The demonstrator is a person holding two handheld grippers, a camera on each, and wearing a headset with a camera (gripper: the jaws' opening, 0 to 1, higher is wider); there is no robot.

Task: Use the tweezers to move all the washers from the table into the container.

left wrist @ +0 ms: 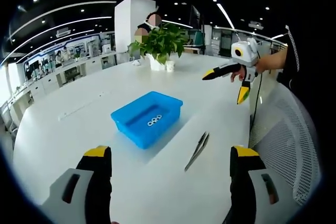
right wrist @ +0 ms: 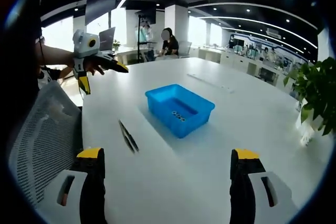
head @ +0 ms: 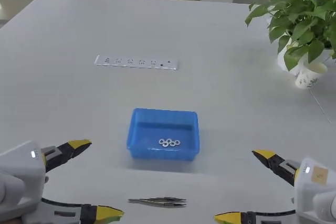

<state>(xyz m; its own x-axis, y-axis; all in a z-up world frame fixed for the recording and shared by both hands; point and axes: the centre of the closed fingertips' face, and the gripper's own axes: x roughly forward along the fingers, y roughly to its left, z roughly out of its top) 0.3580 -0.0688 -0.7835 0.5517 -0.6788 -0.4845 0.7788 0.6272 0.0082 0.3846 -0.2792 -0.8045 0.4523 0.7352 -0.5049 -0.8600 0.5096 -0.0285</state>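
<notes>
A blue container [head: 164,134] sits on the white table [head: 157,30] with three small metal washers [head: 169,142] inside it. The washers [left wrist: 154,120] and the container [left wrist: 147,118] also show in the left gripper view, and the container [right wrist: 180,108] in the right gripper view. Metal tweezers [head: 158,201] lie flat on the table in front of the container, free of both grippers. My left gripper [head: 101,179] is open at the near left with nothing between its fingers. My right gripper [head: 242,185] is open at the near right, likewise holding nothing.
A white power strip [head: 137,62] lies beyond the container. A potted plant [head: 300,19] with a paper cup [head: 310,75] stands at the far right. A mesh chair [right wrist: 44,129] is at the table's near edge. People sit far off in the room.
</notes>
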